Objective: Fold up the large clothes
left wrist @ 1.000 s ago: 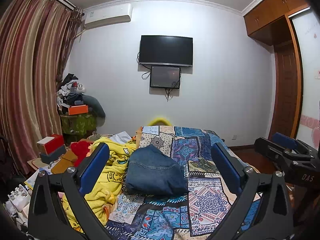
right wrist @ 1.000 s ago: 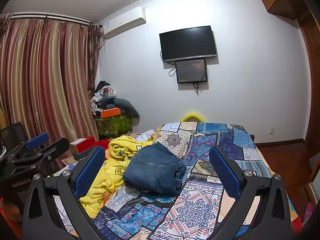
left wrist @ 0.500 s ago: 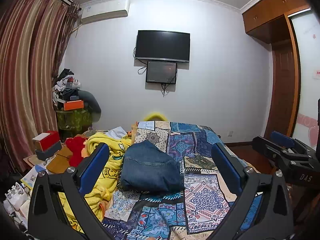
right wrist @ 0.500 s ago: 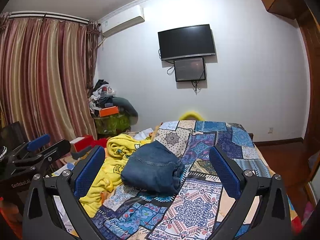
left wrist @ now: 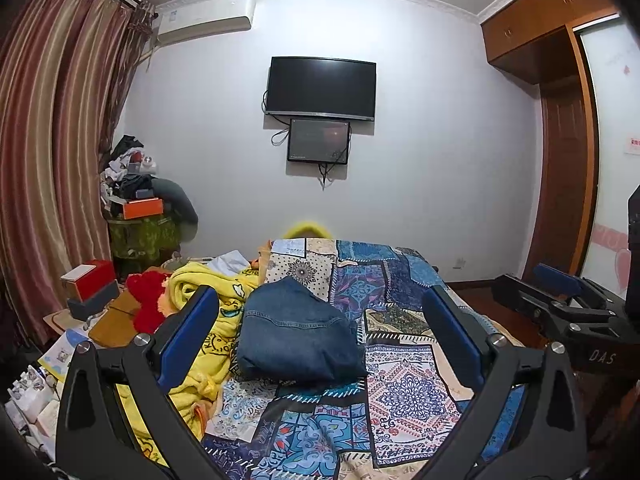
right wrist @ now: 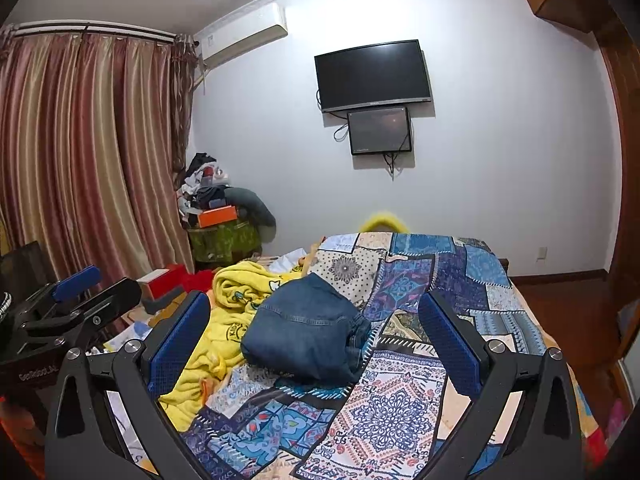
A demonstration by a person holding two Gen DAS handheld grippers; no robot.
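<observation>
A pair of blue jeans (left wrist: 296, 330) lies folded in a thick bundle on the patchwork bedspread (left wrist: 400, 384); it also shows in the right wrist view (right wrist: 310, 332). My left gripper (left wrist: 320, 320) is open and empty, held back from the bed and well above the jeans. My right gripper (right wrist: 314, 320) is open and empty too, at a like distance. The right gripper shows at the right edge of the left wrist view (left wrist: 560, 304), and the left gripper at the left edge of the right wrist view (right wrist: 68, 304).
A crumpled yellow blanket (left wrist: 200, 320) lies left of the jeans, with a red plush (left wrist: 150, 296) and boxes (left wrist: 90, 284) beyond it. A cluttered green stand (left wrist: 140, 236) is by the striped curtain (left wrist: 52, 160). A TV (left wrist: 322, 88) hangs on the far wall. A wooden door (left wrist: 560, 184) is at right.
Both grippers have tilted slightly upward and drawn back a little, so the bed and jeans sit lower in view. The jeans have not moved. Both jaws stay open.
</observation>
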